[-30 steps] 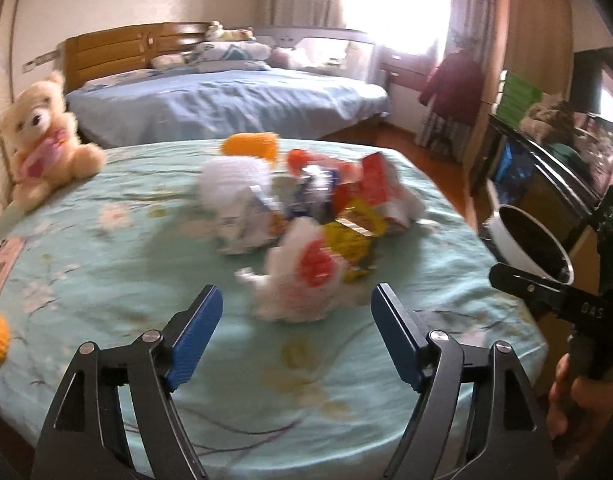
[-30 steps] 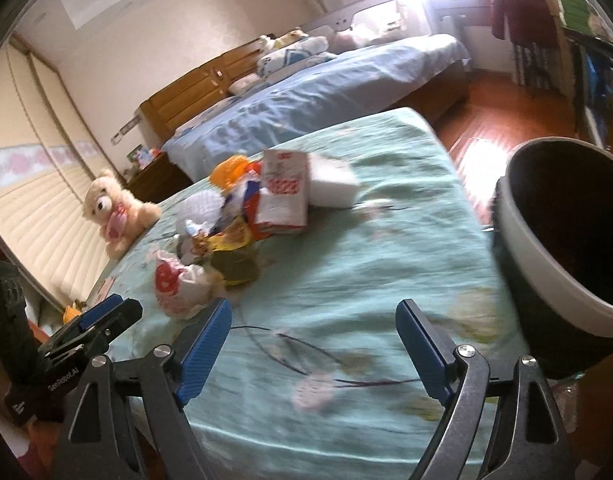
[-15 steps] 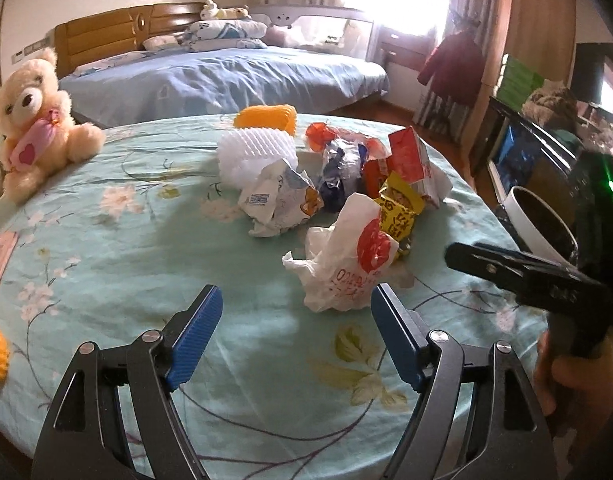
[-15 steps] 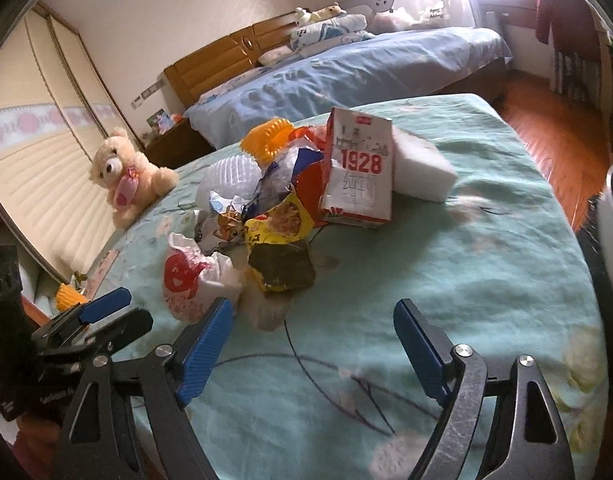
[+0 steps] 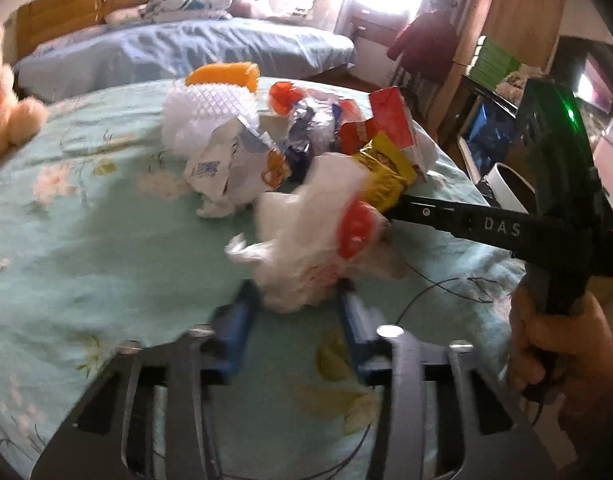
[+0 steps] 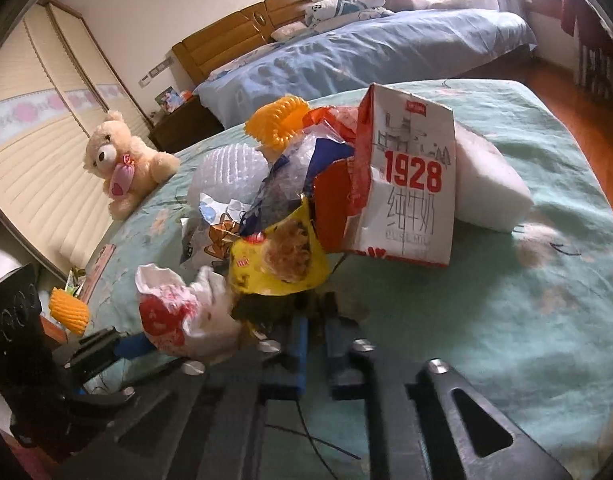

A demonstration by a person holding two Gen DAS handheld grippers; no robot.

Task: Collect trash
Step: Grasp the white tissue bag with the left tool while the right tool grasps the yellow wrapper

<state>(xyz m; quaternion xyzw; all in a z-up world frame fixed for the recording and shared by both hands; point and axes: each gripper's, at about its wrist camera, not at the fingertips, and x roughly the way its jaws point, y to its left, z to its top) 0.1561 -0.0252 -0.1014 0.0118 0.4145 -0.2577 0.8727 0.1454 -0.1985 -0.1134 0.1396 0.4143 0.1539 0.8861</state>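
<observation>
A: While both grippers have just been closing, the step in hand looks like the first grab at the trash pile (image 6: 306,184) on the table (image 6: 526,320). The left gripper (image 5: 298,304) has its blue fingers (image 5: 236,320) drawn in on the near edge of the white bag (image 5: 306,240). It is blurred, so I'd only say it seems to pinch the plastic.

B: And the right gripper (image 6: 314,332)?

A: Its fingers are pressed nearly together at the dark lower edge of the yellow wrapper (image 6: 282,264), seemingly nipping it.

B: Next move?

A: I'd judge a lift of each piece clear of the heap, then a carry to the bin (image 5: 506,188). Thin film calls for a firm pinch and a slow pull, or neighbours will drag along.

B: What does one view give that the other lacks?

A: The left one shows the bin, off the table's edge behind the right gripper's arm, and the hand (image 5: 562,344) holding that tool. The right one shows the milk carton (image 6: 406,184) face-on, the foam block (image 6: 490,188) behind it, and the teddy (image 6: 122,160) whole
</observation>
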